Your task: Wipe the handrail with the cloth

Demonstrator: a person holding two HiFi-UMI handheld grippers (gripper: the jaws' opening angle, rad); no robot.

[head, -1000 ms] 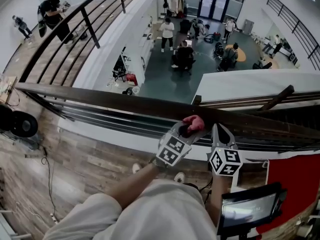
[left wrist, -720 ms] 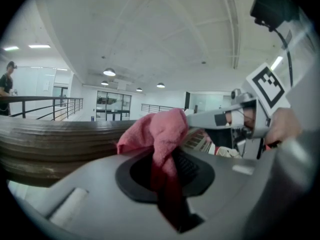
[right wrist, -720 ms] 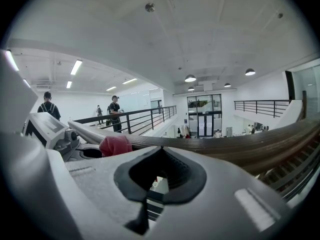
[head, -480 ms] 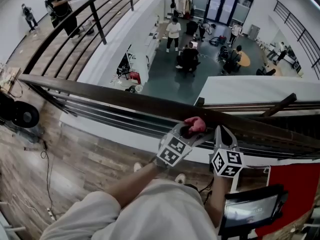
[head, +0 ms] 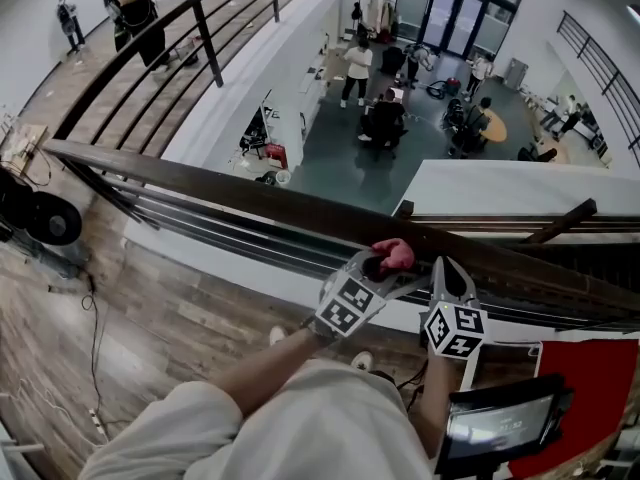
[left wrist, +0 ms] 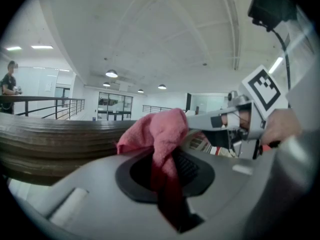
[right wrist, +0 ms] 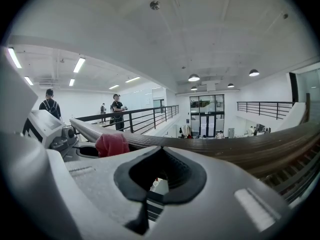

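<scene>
Two forearms reach fwd over light grey trousers (head: 300,423) toward the handrail (head: 230,196); on the rail's near side, closest to the body at right, stands a small screen (head: 500,420) w/ a red panel (head: 590,373) just past it; wood-plank floor (head: 150,318) runs along that same side; round black discs (head: 45,223) sit close under the rail at far left. Left gripper (head: 385,264) comes up to the rail from the near side, jaws clenched on a pink-red cloth (head: 393,255); the cloth bunches out above the jaw tips, up against the rail's top, approx. midway along the visible rail; can't tell how firmly it presses. Right gripper (head: 447,268) is just beside the left one, on its right, tips at the rail's near edge; jaws closed together, nothing between them. Rail is dark brown wood w/ thin metal bars beneath. Beyond the rail and well below it lies a lower hall w/ several people (head: 385,118) standing and sitting; glass doors (head: 440,13) at its far end; further off, beyond the rail's left part, a second railing (head: 190,28) edges a walkway where a person in black (head: 135,3) stands.
</scene>
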